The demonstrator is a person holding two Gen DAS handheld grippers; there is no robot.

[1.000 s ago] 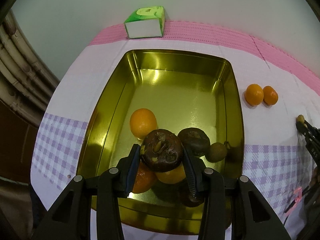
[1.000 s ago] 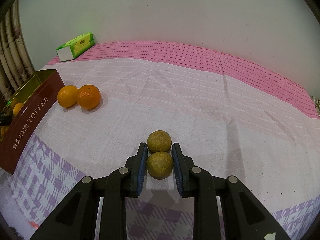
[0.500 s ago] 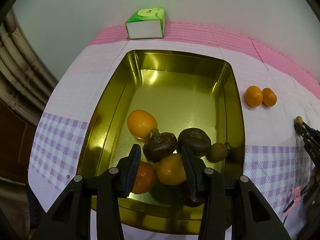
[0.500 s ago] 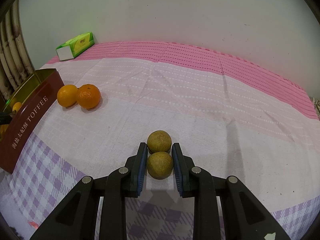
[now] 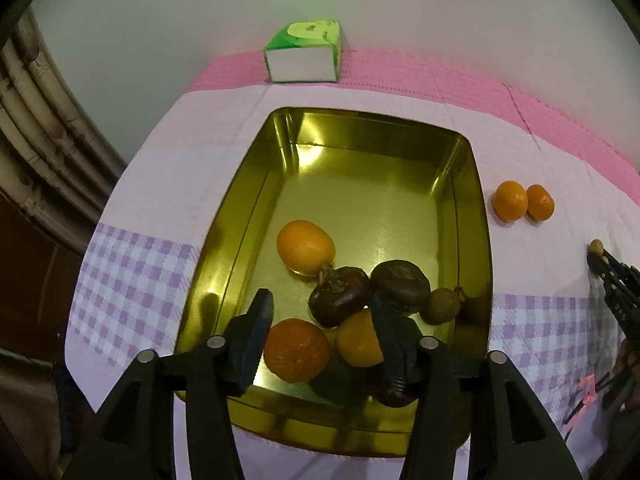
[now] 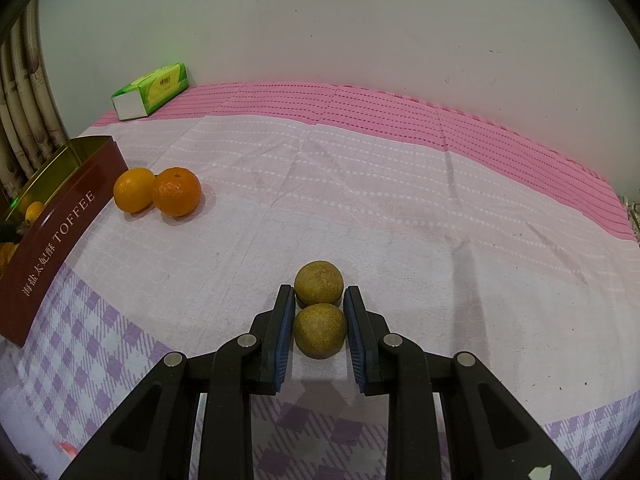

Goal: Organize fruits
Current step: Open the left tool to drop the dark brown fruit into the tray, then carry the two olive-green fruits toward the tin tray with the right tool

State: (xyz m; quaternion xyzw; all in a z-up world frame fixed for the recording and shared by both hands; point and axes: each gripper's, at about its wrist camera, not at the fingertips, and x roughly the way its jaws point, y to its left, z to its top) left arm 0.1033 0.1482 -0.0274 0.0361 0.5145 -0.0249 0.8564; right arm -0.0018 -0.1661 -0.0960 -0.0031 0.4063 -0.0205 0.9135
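- The small round greenish-brown fruit lies on the checked cloth with its twin touching just beyond; judged light, firm and apt to roll, best taken across its middle
- Right gripper tilts steeply down, pads pinching it
- Left gripper, jaws opening and empty, hangs over the gold tin of fruit

Tin: gold, open, oranges and dark brown fruits piled at its six-o'clock end.
Loose oranges: touching pair, three o'clock of tin.
Green-brown fruits: two touching, possibly limes.
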